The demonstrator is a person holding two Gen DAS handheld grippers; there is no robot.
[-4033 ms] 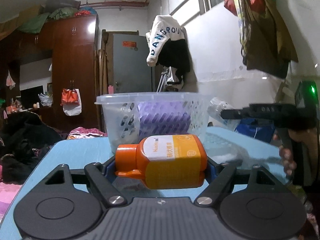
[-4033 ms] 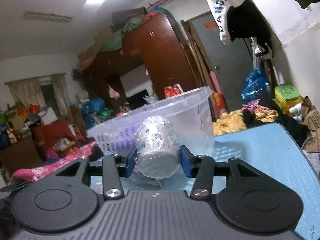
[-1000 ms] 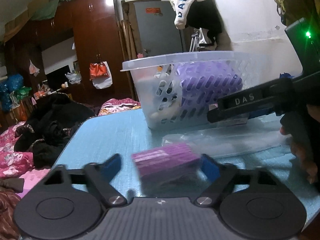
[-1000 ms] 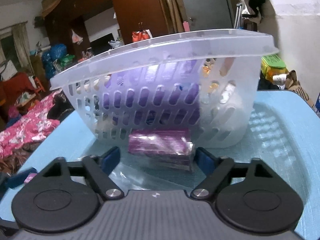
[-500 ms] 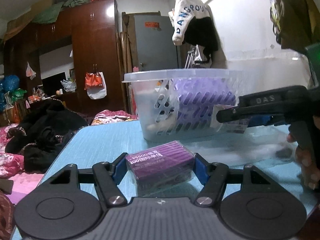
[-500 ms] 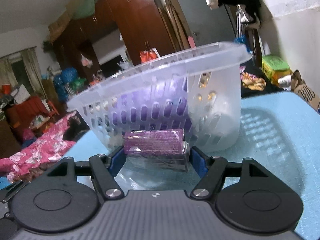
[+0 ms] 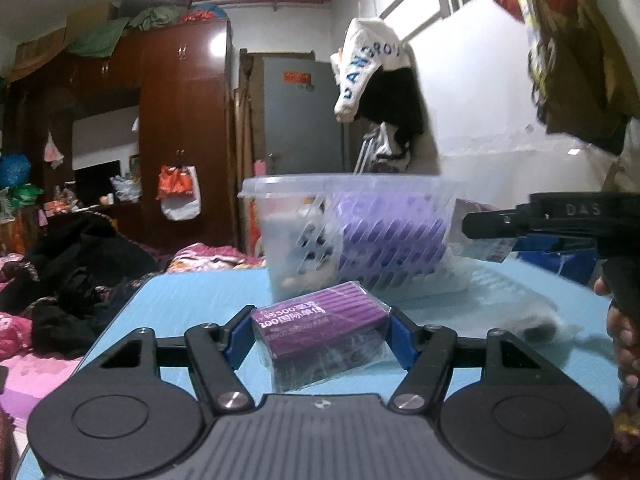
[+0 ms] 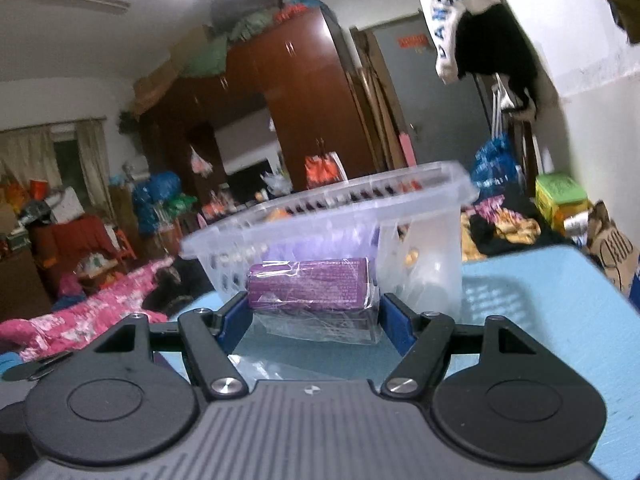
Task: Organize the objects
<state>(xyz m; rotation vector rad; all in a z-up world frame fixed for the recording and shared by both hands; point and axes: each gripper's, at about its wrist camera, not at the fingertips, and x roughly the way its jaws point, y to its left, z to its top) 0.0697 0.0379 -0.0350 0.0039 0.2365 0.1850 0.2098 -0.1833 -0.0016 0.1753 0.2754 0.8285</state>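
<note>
Purple wrapped box (image 7: 320,330) pinched crosswise in left tongs (image 7: 318,336), second purple box (image 8: 310,286) likewise in right tongs (image 8: 314,312), both boxes lifted since a second ago, clear basket (image 7: 344,236) behind.

Cluttered home bedroom: wooden wardrobe (image 7: 176,128), hanging clothes (image 7: 380,80), bedding (image 8: 92,316).

Left tool (image 7: 320,334) clamped on purple pack (image 7: 320,320); right tool (image 8: 314,314) clamped on purple box (image 8: 308,283)
</note>
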